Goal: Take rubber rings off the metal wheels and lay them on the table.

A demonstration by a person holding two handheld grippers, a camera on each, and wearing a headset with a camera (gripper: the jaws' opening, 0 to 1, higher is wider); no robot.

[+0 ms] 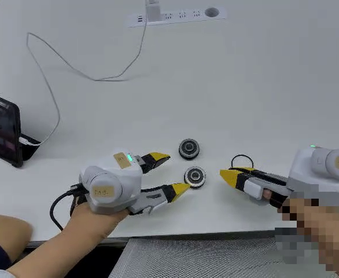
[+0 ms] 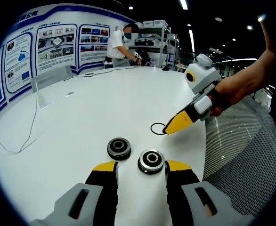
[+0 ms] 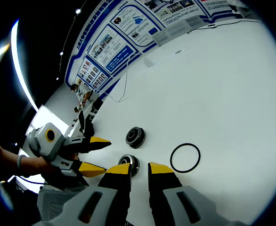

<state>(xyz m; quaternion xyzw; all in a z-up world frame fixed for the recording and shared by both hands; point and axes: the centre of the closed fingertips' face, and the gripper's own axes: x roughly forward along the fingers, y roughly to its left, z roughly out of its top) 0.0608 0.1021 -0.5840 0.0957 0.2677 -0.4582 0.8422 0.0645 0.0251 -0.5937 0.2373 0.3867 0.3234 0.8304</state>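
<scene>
Two metal wheels sit on the white table (image 1: 262,87). The far wheel (image 1: 188,148) (image 2: 119,148) (image 3: 135,136) has a dark rubber rim. The near wheel (image 1: 195,176) (image 2: 151,161) (image 3: 128,162) shows a bare silver rim. A loose black rubber ring (image 1: 242,160) (image 2: 158,128) (image 3: 185,157) lies flat to their right. My left gripper (image 1: 170,172) (image 2: 140,167) (image 3: 102,155) is open, its yellow tips just short of the near wheel. My right gripper (image 1: 228,174) (image 3: 139,169) (image 2: 174,125) is shut and holds nothing, with its tip beside the ring.
A white power strip (image 1: 175,16) lies at the table's far edge, and a thin cable (image 1: 48,87) runs from it to a dark device (image 1: 2,136) at the left. The table's front edge (image 1: 204,234) is close below the grippers, with metal mesh under it.
</scene>
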